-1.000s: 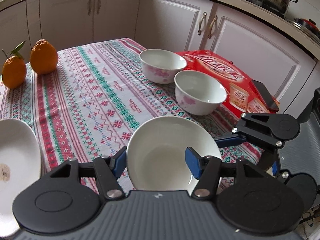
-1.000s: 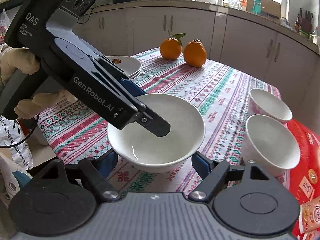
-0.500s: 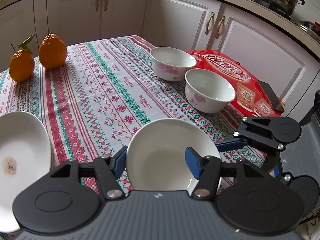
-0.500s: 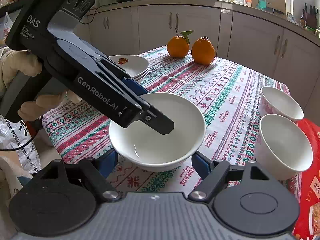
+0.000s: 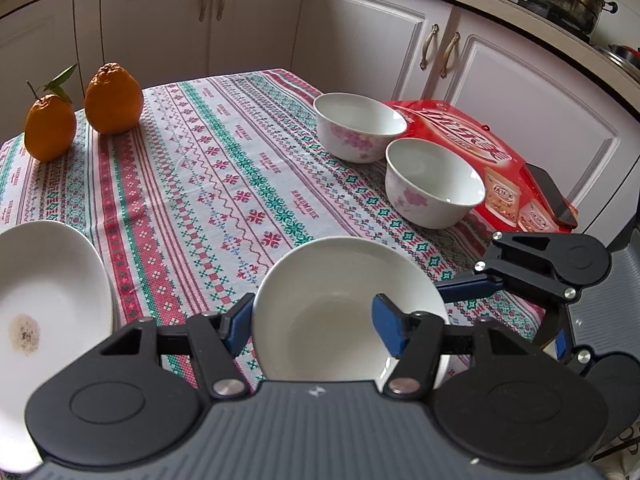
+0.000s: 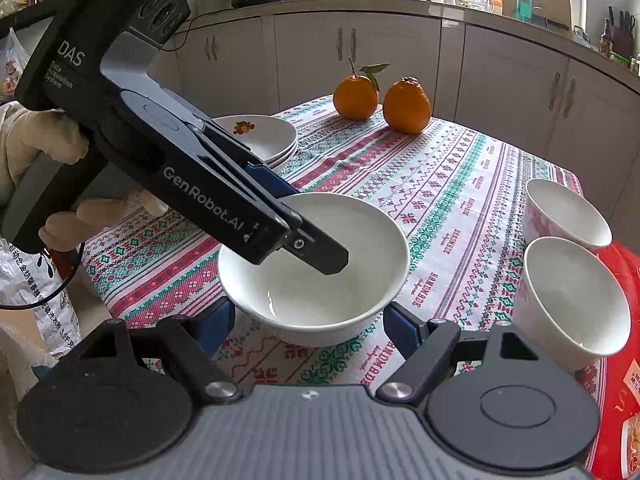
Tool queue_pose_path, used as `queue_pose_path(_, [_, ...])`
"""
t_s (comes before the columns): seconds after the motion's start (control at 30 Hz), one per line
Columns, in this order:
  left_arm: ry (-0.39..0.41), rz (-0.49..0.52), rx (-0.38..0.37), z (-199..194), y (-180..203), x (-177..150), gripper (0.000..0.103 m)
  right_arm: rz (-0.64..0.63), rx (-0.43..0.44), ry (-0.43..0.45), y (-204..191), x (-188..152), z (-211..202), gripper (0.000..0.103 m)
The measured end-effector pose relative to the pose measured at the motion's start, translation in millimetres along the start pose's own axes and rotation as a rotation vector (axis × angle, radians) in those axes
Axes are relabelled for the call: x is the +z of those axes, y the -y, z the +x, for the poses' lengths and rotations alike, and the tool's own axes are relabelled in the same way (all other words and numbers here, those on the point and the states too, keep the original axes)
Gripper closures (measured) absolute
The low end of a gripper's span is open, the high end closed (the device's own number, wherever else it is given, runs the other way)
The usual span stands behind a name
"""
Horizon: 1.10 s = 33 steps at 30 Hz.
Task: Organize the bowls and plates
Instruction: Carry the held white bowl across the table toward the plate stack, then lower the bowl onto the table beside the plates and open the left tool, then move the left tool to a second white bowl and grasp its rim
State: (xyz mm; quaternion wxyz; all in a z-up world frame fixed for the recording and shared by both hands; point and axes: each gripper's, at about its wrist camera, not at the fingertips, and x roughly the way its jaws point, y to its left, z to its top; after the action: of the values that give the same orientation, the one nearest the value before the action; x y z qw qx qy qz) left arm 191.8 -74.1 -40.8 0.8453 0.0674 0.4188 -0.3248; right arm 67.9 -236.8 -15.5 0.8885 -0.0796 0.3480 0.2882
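Left gripper (image 5: 312,326) clamps the near rim of the white bowl (image 6: 316,268), 1 finger inside, 1 outside. Right gripper (image 6: 310,322) fingers spread wide, straddling the bowl above the patterned tablecloth (image 5: 224,184), not gripping.

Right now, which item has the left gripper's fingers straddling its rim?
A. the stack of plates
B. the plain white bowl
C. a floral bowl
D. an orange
B: the left gripper has one finger inside and one finger outside the rim of the plain white bowl.
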Motion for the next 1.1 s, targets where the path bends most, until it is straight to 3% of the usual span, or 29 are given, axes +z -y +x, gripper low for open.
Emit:
queue_pose_path(0.07, [0.014,0.01,-0.006,-0.7,1.4,0.0,0.023,-0.001,-0.004,0.002,-0.4,0.2,0.1,0.018])
queue_pose_path(0.1, [0.023,0.016,0.0,-1.5,2.7,0.1,0.013,-0.002,-0.005,0.0,-0.4,0.0,0.2,0.014])
queue_pose_path(0.13, [0.031,0.022,0.007,-2.5,3.9,0.2,0.01,-0.004,-0.012,0.003,-0.9,-0.5,-0.4,0.01])
queue_pose_path(0.2, [0.047,0.039,0.02,-5.2,6.7,0.9,0.01,-0.015,-0.03,0.022,-2.5,-1.5,-4.4,0.0])
queue_pose_path(0.63, [0.088,0.148,0.057,-20.1,24.9,14.6,0.01,-0.018,-0.156,0.021,4.4,-14.5,-41.1,0.0])
queue_pose_path(1.1, [0.111,0.282,0.024,4.0,68.2,63.3,0.002,0.089,-0.357,0.031,62.9,-37.9,-70.0,0.0])
